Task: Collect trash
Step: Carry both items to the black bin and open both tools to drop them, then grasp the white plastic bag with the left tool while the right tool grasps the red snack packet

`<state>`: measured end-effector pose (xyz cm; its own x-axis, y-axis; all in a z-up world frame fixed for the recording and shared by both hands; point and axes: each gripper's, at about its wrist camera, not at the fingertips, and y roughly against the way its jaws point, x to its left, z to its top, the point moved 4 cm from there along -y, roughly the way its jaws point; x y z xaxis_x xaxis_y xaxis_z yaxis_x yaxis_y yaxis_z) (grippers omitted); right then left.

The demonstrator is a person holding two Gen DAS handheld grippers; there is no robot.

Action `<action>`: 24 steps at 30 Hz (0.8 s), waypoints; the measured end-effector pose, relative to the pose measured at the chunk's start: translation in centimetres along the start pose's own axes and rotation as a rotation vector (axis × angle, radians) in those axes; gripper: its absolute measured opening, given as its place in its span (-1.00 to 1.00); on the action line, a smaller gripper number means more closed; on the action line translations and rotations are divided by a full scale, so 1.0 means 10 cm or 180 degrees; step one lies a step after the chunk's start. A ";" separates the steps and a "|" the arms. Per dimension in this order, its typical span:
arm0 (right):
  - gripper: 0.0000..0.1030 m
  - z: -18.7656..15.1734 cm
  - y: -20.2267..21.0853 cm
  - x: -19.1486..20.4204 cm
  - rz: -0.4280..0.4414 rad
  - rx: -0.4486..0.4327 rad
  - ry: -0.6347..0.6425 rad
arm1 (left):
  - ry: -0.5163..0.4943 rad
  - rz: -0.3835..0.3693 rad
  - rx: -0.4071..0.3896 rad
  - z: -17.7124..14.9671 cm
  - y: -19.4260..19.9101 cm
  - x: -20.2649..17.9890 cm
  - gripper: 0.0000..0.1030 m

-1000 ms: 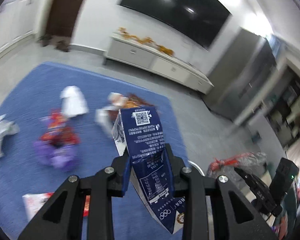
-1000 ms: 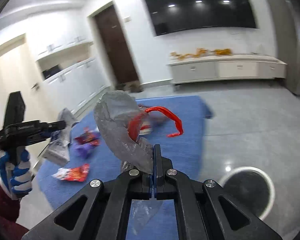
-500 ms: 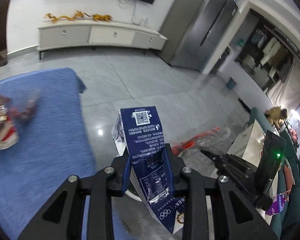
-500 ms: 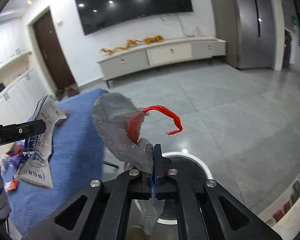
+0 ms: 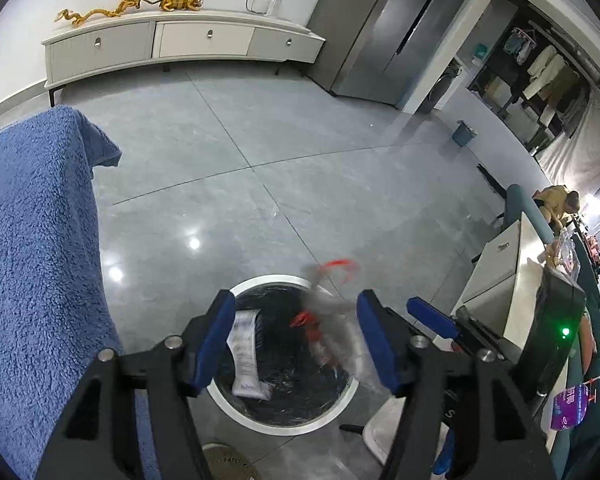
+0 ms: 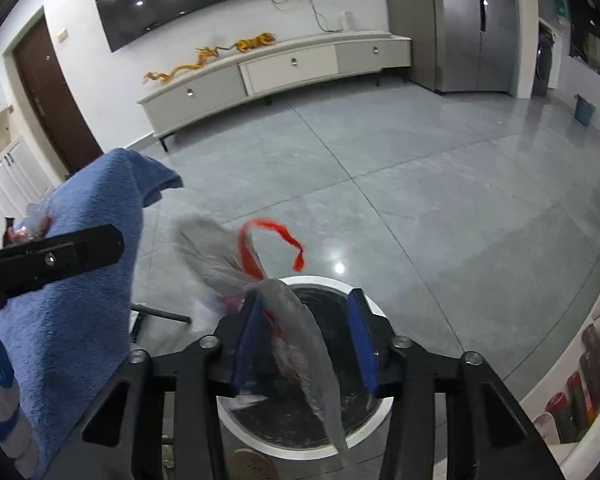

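The round trash bin [image 5: 268, 279] with its white rim and black liner stands on the floor right below both grippers. A blue and white carton [image 5: 246, 354] lies inside it. My left gripper [image 5: 294, 304] hangs over the bin with its jaws opening and nothing between them. A clear plastic bag [image 6: 300, 332] with red handles [image 6: 260, 240] droops between the opening jaws of my right gripper [image 6: 304, 300]. It leans on the left pad, is not pinched, and trails down over the bin [image 6: 320, 279]. In the left wrist view the bag [image 5: 332, 320] is a blur.
A blue fleece cover [image 5: 32, 240] hangs at the left, with wrappers [image 6: 32, 224] on it. A white table [image 5: 512, 264] is close on the right. Grey tiled floor runs to a low cabinet [image 5: 180, 40], a steel fridge [image 5: 388, 32] and a small blue bucket [image 5: 464, 134].
Both grippers swung from the blue cover to above the bin and tilted down. The left let go of the carton, which now lies in the bin. The right opened off the bag.
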<state>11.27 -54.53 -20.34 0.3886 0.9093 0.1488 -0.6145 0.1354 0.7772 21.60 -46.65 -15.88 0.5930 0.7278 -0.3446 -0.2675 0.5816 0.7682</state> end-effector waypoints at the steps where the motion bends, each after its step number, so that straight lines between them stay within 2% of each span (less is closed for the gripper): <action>1: -0.15 -0.01 -0.01 -0.01 -0.0005 0.0015 -0.0005 | 0.0008 0.0006 0.0000 -0.01 0.01 0.02 0.19; 3: -0.15 -0.01 0.02 -0.03 -0.0008 0.0013 -0.0019 | -0.0004 0.0018 -0.0024 -0.03 0.06 0.02 0.19; 8: -0.15 0.06 0.18 -0.01 0.0014 -0.0109 -0.0070 | -0.0174 0.0225 -0.0222 -0.10 0.40 -0.01 0.19; 15: -0.14 0.16 0.67 0.21 0.0172 -0.0426 -0.0024 | -0.0263 0.0339 -0.0560 -0.20 1.11 0.00 0.19; 18: -0.07 0.18 0.95 0.41 0.0277 -0.0570 0.0083 | -0.0272 0.0405 -0.0661 -0.32 1.46 0.13 0.24; 20: -0.05 0.19 1.12 0.57 0.0355 -0.0643 0.0152 | -0.0243 0.0505 -0.0758 -0.42 1.72 0.27 0.33; 24: -0.02 0.12 1.43 1.00 0.0608 -0.0732 0.0333 | -0.0119 0.0718 -0.0956 -0.68 2.29 0.66 0.35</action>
<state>7.17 -44.01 -6.97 0.1857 0.9608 0.2060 -0.8133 0.0326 0.5809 14.20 -26.06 -4.24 0.5195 0.8393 -0.1605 -0.6021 0.4928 0.6281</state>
